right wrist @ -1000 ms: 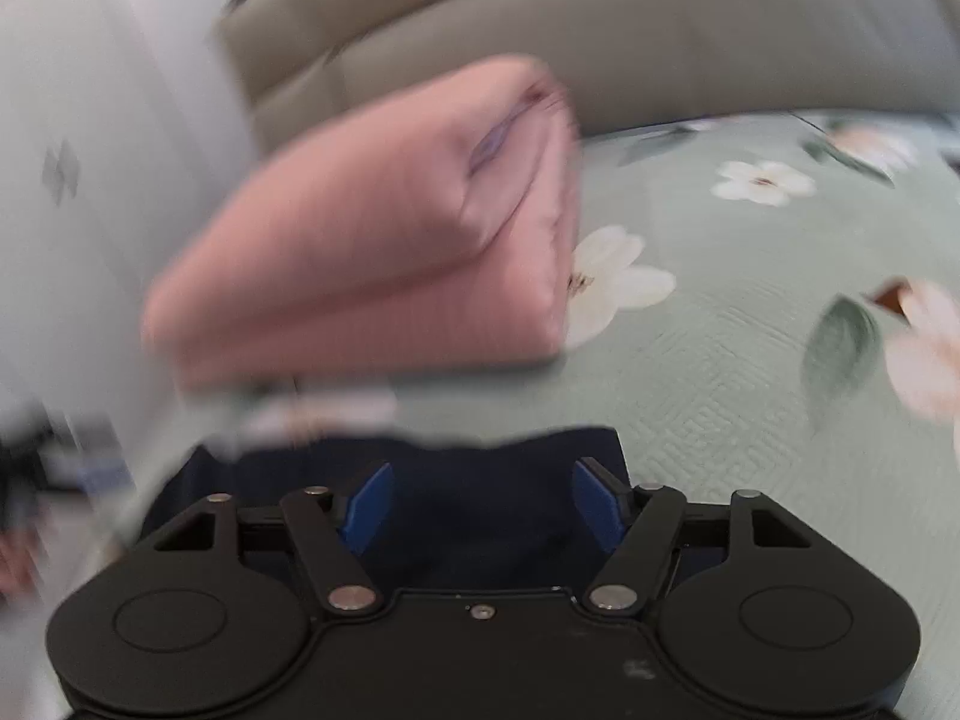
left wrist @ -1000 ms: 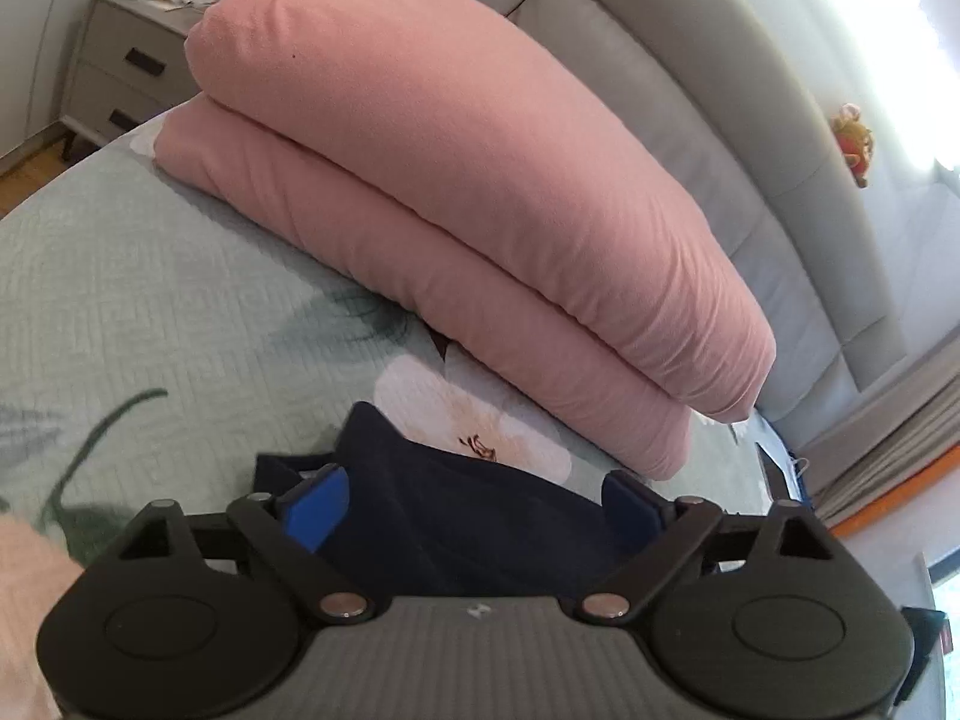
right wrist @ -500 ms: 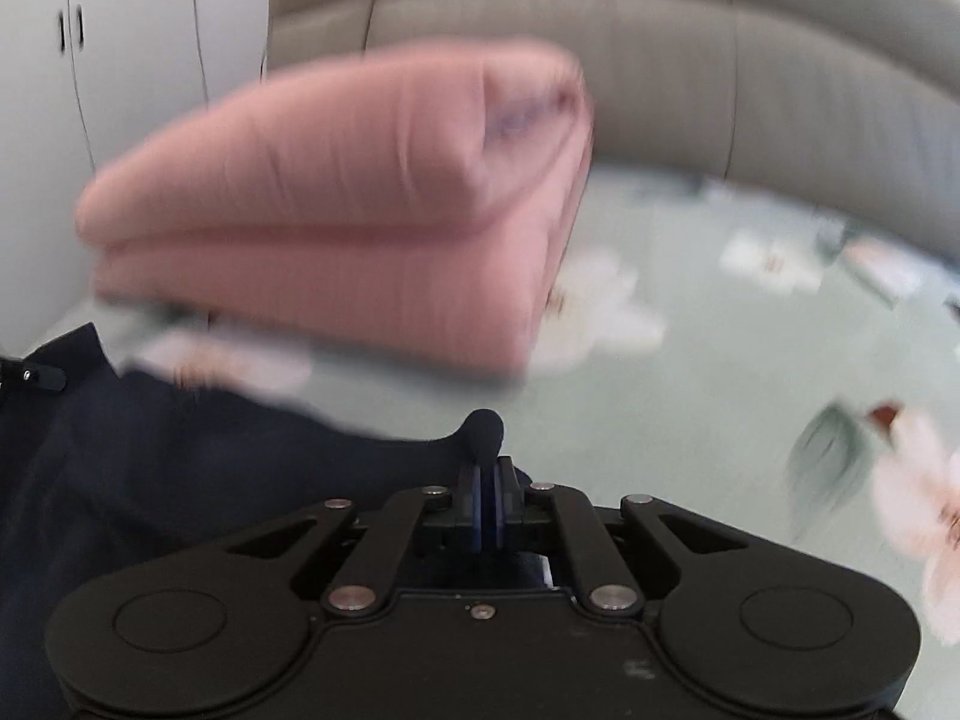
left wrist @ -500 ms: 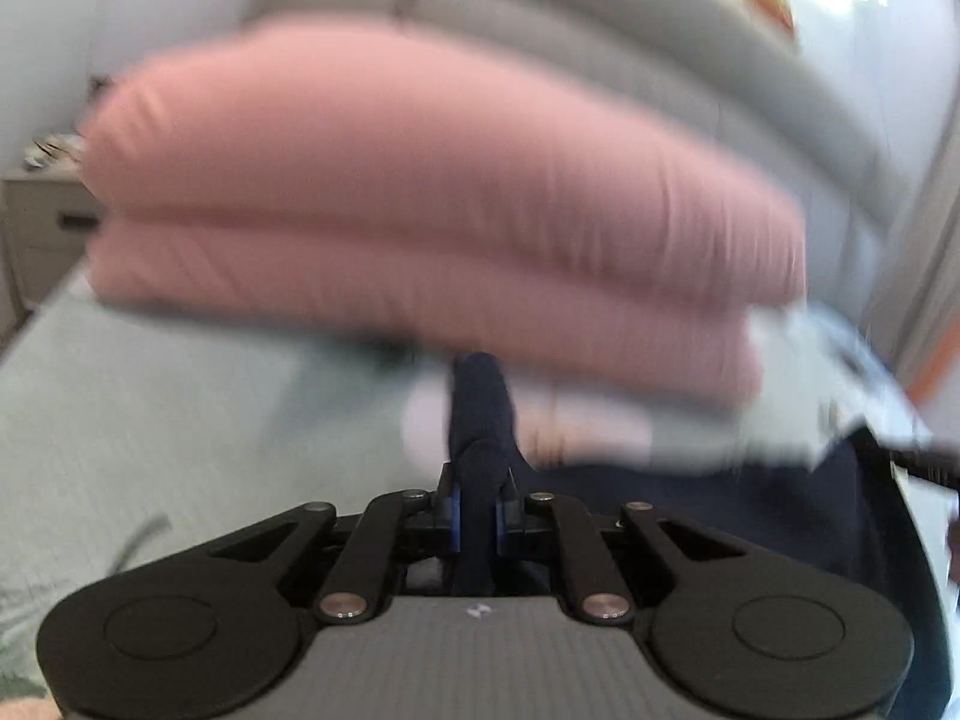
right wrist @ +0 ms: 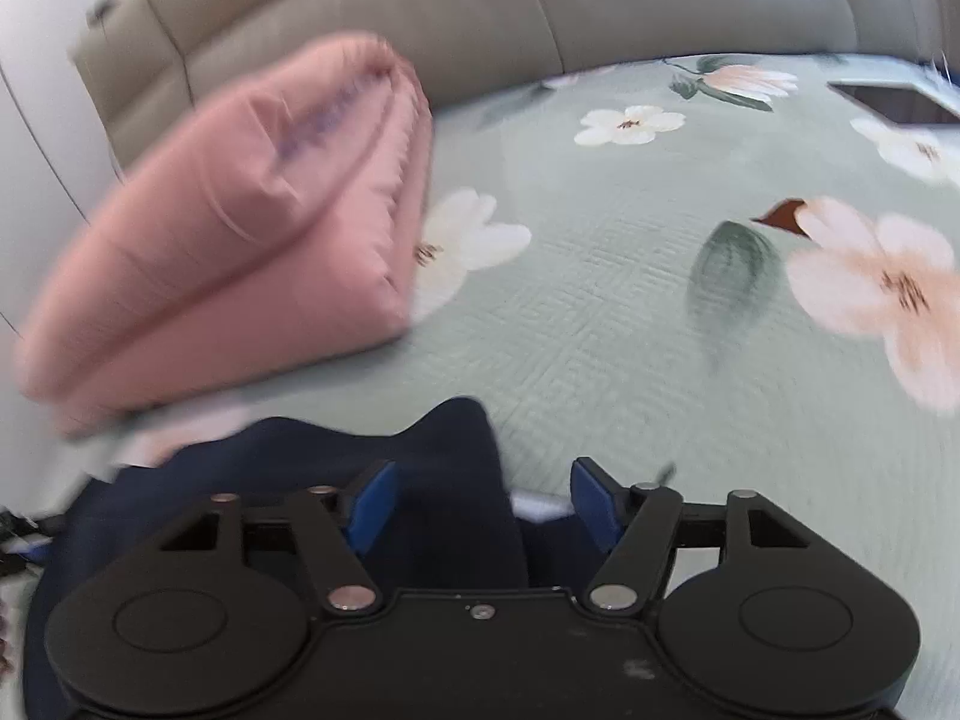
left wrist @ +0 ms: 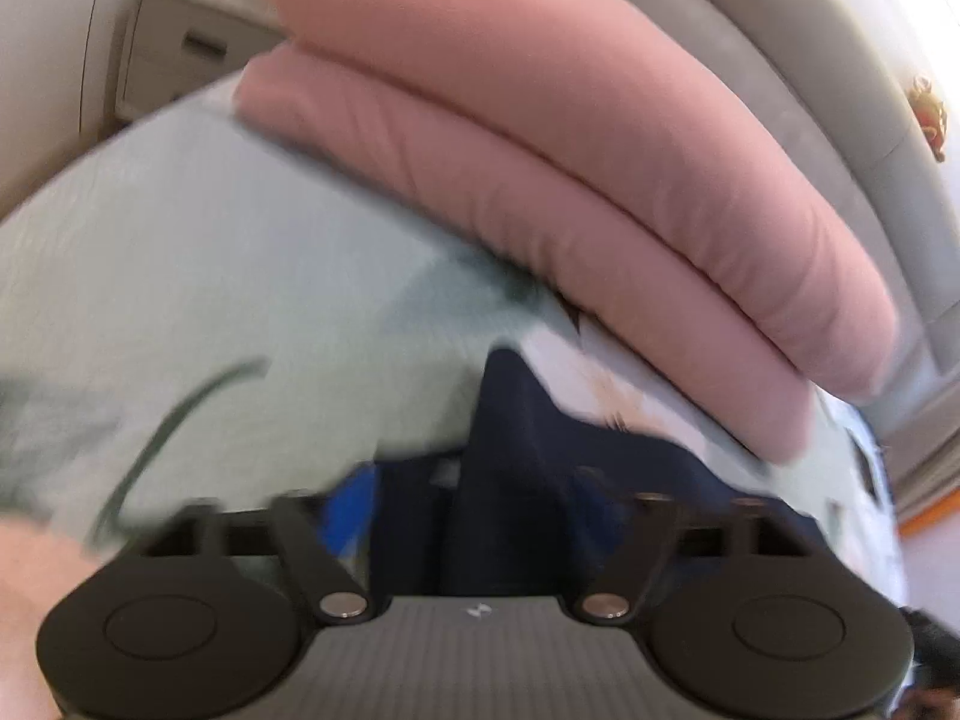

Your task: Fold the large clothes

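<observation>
A dark navy garment lies on the pale green flowered bedspread. One peaked fold of it rises between the fingers of my left gripper, whose jaws are opening; the blue pads stand clear of the cloth. In the right wrist view the same navy garment spreads to the lower left. A raised corner sits between the blue pads of my right gripper, whose jaws are also opening without pressing on the fabric.
A thick pink folded quilt lies just beyond the garment against the grey padded headboard. A nightstand stands at the far left. A flat dark tablet rests on the bedspread at the far right.
Half a second ago both grippers were shut on pinches of the navy cloth; now both have let go and stand apart. Both hands have sunk towards the bed.
</observation>
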Demonstrator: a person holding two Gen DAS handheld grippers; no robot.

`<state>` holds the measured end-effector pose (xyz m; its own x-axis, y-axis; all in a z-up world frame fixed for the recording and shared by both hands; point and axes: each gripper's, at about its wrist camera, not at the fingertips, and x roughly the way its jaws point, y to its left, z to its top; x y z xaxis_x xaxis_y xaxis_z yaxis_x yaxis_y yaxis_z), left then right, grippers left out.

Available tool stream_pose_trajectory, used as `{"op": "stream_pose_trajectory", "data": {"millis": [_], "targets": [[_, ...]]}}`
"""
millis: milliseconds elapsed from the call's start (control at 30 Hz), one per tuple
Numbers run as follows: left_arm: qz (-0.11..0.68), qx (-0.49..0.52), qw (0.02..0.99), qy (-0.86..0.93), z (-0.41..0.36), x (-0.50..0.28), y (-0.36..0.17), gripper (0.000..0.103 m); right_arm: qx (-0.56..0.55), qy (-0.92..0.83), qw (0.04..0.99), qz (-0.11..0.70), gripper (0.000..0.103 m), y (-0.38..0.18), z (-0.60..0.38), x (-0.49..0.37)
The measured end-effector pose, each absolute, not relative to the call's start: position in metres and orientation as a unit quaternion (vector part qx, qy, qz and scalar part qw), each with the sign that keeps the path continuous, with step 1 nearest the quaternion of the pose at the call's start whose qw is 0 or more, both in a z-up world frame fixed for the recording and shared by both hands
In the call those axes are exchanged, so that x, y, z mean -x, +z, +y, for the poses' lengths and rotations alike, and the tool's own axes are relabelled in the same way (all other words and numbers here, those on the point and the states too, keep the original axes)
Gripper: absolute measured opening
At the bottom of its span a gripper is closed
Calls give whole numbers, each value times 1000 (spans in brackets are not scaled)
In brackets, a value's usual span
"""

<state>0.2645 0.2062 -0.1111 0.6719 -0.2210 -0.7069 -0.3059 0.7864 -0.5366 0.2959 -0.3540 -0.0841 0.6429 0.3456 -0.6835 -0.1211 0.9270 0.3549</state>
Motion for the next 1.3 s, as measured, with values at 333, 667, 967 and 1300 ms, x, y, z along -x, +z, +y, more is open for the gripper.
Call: {"op": "stream_pose_trajectory", "data": {"millis": [333,667,967,1300], "targets": [[384,276,881,19,184,-171,-110,10,-15,151,898,412,11,-94,-328,-238],[414,286,863,47,192,-149,-101,16,18,50,918,394,67,-73,-318,-233],[471,160,868,10,89,-165,-46,73,103,257,868,411,95,-53,-209,-187],[522,173,827,113,144,-141,-104,77,129,198,852,468,99,-116,-225,-179]]}}
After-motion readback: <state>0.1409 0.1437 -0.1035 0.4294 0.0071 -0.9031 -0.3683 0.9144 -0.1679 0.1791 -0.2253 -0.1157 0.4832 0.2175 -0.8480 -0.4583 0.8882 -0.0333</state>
